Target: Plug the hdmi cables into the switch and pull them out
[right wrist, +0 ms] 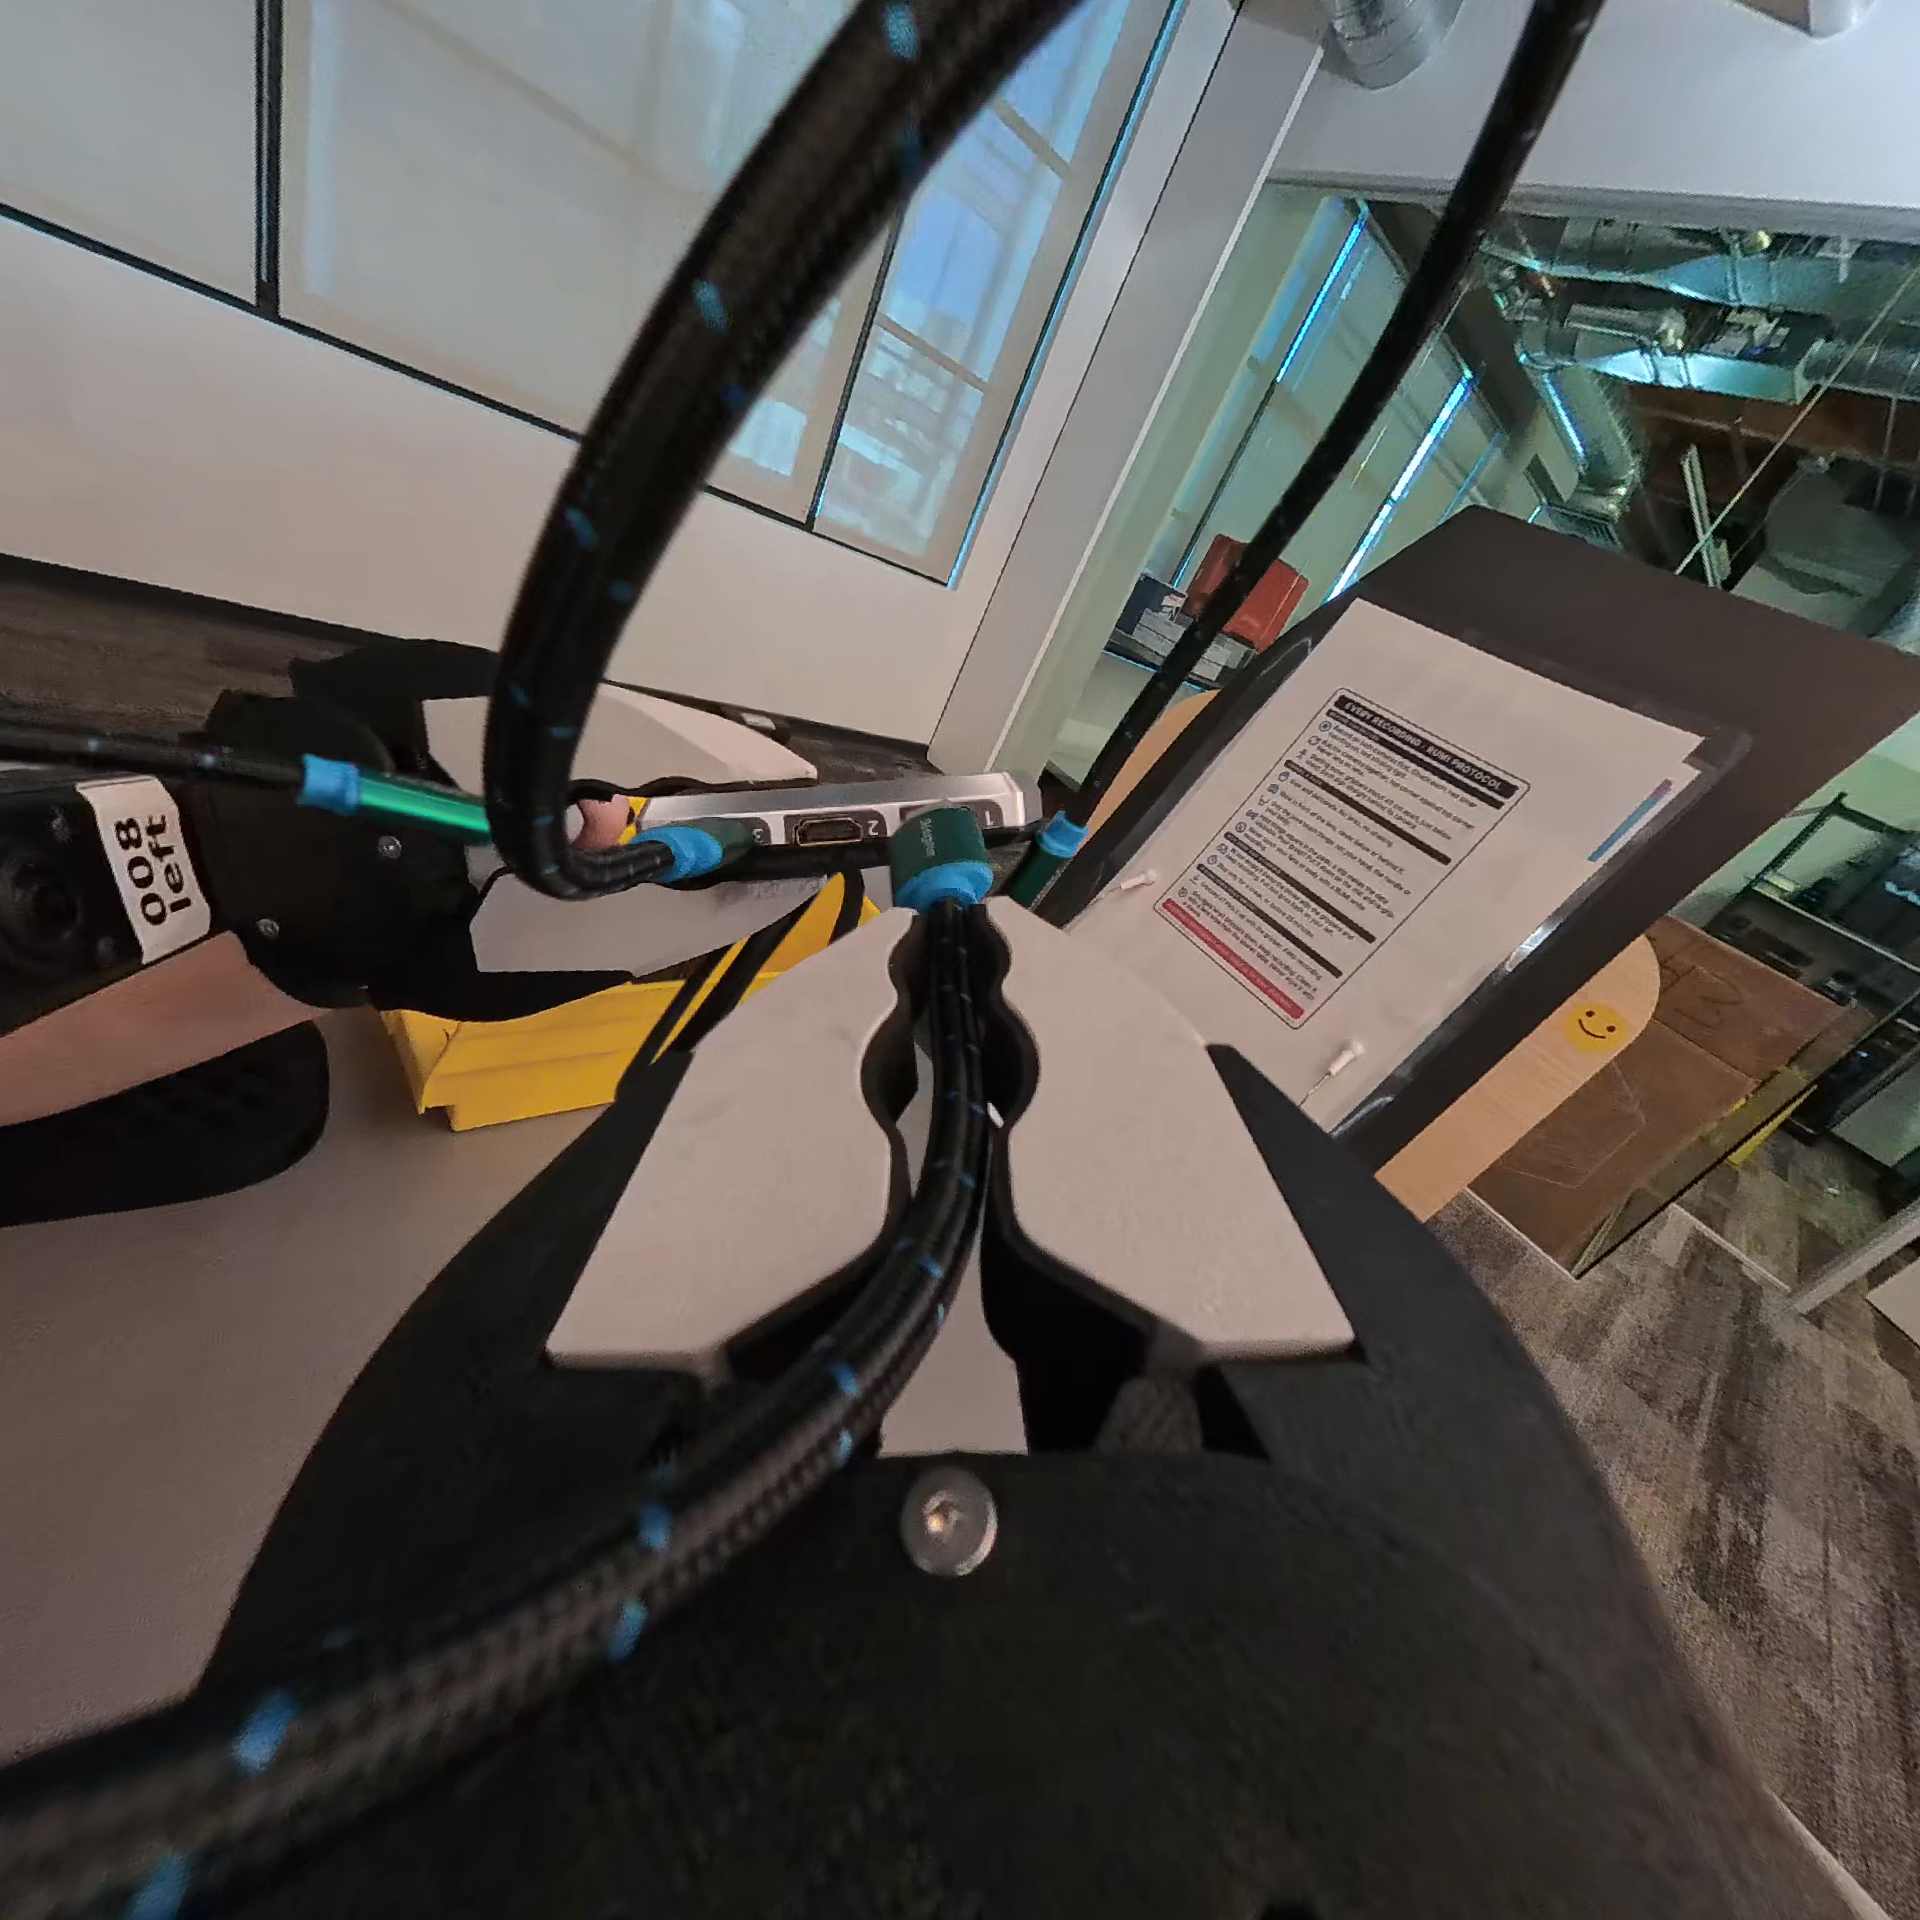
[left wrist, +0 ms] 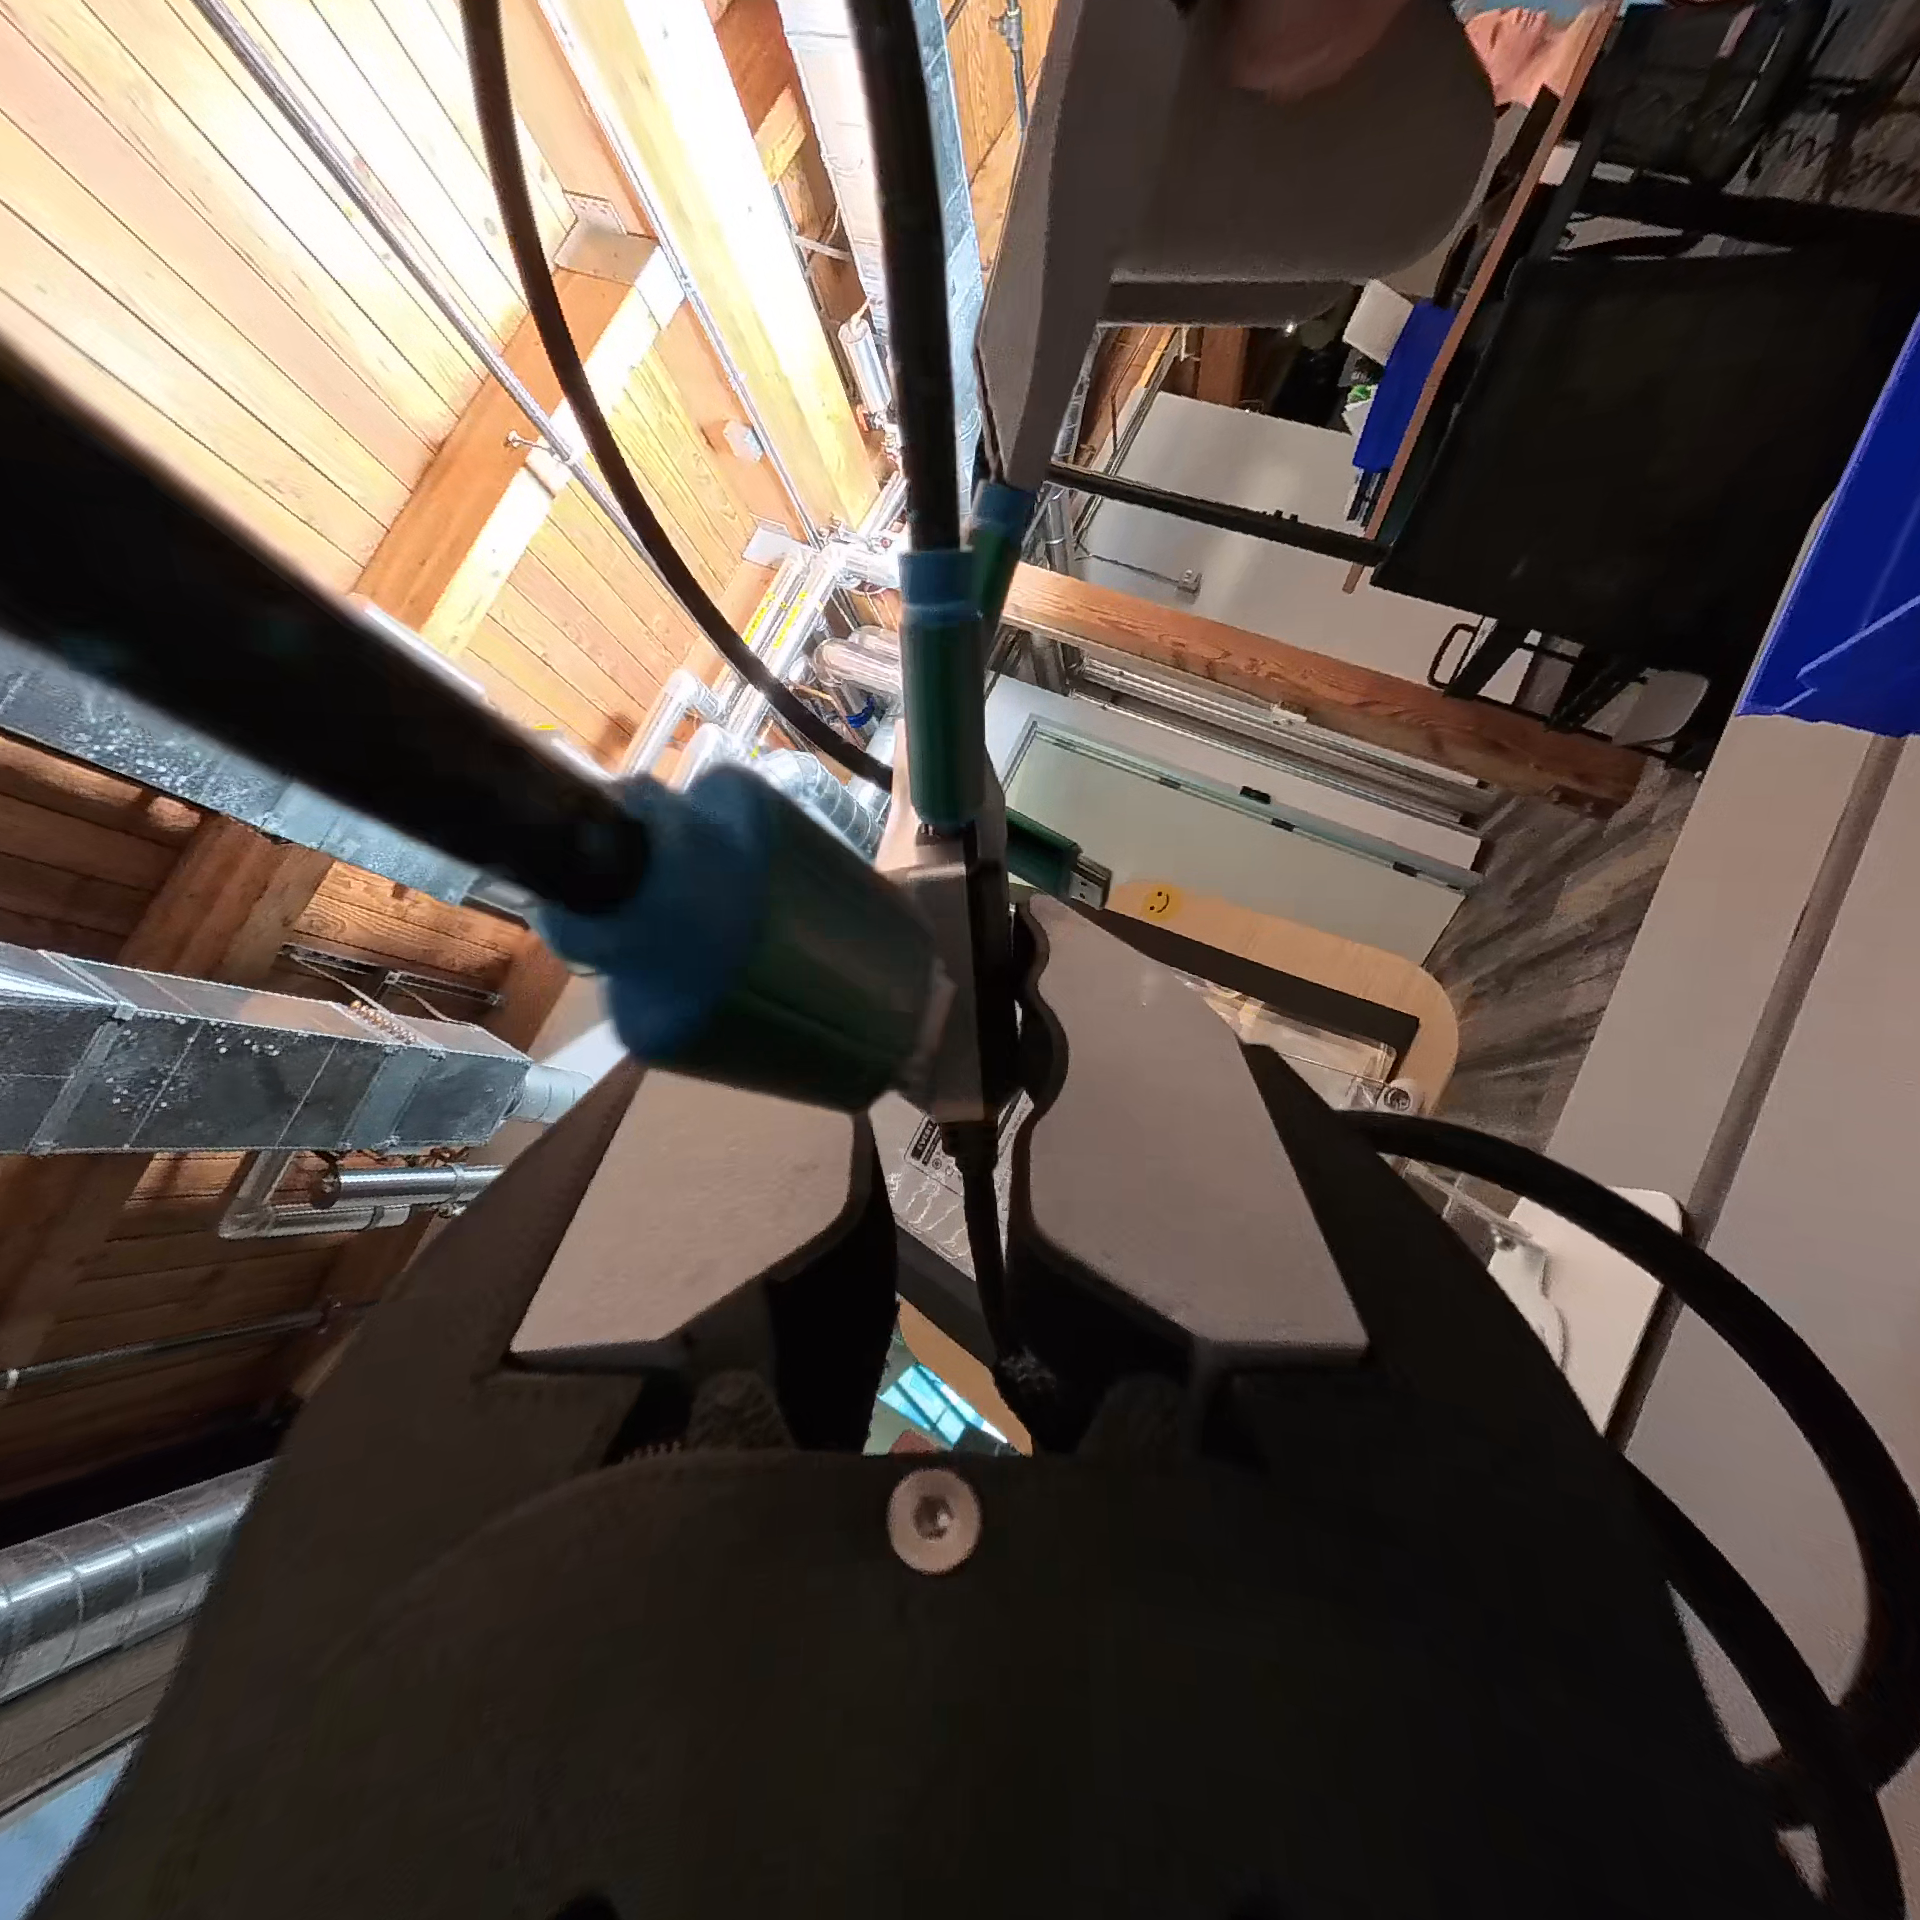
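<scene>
The silver HDMI switch (right wrist: 831, 805) is held in the air by my left gripper (right wrist: 457, 883), which is shut on its left end. In the left wrist view the switch (left wrist: 951, 935) shows edge-on between the left gripper (left wrist: 966, 1029) jaws. My right gripper (right wrist: 951, 930) is shut on a braided black cable (right wrist: 956, 1101) just behind a green plug with a blue collar (right wrist: 935, 852), which sits in the switch's right port. Another plug (right wrist: 707, 847) sits in the left port. The middle port (right wrist: 826, 829) is empty. A green plug (left wrist: 1065, 868) shows a bare metal tip.
A yellow block (right wrist: 520, 1060) lies on the grey table (right wrist: 208, 1403) under the switch. A dark board with a printed sheet (right wrist: 1403, 831) stands to the right. Cable loops (right wrist: 644, 416) arch overhead. A person's hand (right wrist: 135, 997) holds the left gripper. My right fingertips sit around 7 cm from my left ones.
</scene>
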Demonstrator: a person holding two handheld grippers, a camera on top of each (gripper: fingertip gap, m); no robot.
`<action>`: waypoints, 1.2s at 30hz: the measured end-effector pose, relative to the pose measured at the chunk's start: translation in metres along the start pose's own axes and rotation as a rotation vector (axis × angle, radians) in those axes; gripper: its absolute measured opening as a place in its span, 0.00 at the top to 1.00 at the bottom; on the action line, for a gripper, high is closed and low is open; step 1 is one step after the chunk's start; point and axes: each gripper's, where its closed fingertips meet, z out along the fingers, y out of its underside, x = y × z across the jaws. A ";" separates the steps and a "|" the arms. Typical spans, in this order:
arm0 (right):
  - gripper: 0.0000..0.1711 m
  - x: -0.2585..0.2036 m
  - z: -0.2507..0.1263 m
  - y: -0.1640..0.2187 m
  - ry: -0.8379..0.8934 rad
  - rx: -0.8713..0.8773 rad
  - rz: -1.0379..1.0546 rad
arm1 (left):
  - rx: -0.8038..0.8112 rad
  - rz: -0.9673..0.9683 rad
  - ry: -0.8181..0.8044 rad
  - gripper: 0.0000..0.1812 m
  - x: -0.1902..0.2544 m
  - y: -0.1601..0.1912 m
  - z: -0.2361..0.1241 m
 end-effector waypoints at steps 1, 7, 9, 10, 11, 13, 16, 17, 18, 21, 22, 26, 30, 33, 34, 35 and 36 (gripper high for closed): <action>0.95 0.001 0.000 0.001 0.008 -0.002 0.000 | -0.001 0.003 -0.002 0.89 0.000 0.000 0.000; 0.95 0.003 0.002 0.003 0.008 -0.006 0.078 | -0.019 0.051 -0.028 0.89 0.000 0.001 0.001; 0.95 0.005 0.003 0.006 0.009 -0.010 0.136 | -0.033 0.082 -0.040 0.89 0.001 0.002 0.002; 0.95 0.005 0.004 0.007 0.011 -0.011 0.161 | -0.040 0.103 -0.047 0.89 0.001 0.003 0.002; 0.95 0.006 0.005 0.008 0.014 -0.015 0.184 | -0.047 0.127 -0.054 0.89 0.001 0.004 0.002; 0.95 0.006 0.006 0.011 0.020 -0.024 0.212 | -0.056 0.173 -0.064 0.89 0.003 0.005 0.003; 0.95 0.006 0.007 0.012 0.013 -0.023 0.223 | -0.043 0.189 -0.062 0.89 0.004 0.004 0.002; 0.95 0.006 0.006 0.012 0.009 -0.022 0.207 | -0.040 0.184 -0.059 0.90 0.003 0.004 0.002; 0.95 0.005 0.006 0.010 0.003 -0.016 0.177 | -0.035 0.182 -0.060 0.90 0.002 0.003 0.001; 0.95 0.004 0.003 0.007 -0.011 -0.008 0.095 | -0.012 0.173 -0.061 0.89 0.000 -0.001 -0.001; 0.95 0.004 0.002 0.007 -0.019 -0.003 0.099 | -0.005 0.167 -0.061 0.89 0.000 -0.002 -0.001; 0.95 0.006 0.000 0.006 -0.026 0.013 0.102 | 0.009 0.157 -0.055 0.89 0.000 -0.006 -0.002; 0.95 0.008 -0.001 0.006 -0.043 0.032 0.167 | 0.010 0.176 -0.060 0.89 0.000 -0.008 -0.002; 0.95 0.005 0.001 0.007 -0.063 0.028 0.187 | -0.002 0.190 -0.062 0.89 0.000 -0.006 -0.002; 0.95 0.005 0.002 0.007 -0.057 0.026 0.182 | -0.003 0.190 -0.061 0.89 0.000 -0.005 -0.002; 0.95 0.005 0.002 0.008 -0.050 0.022 0.177 | -0.003 0.192 -0.061 0.89 0.001 -0.005 -0.002; 0.95 0.005 0.003 0.008 -0.045 0.020 0.171 | -0.004 0.196 -0.063 0.89 0.000 -0.005 -0.002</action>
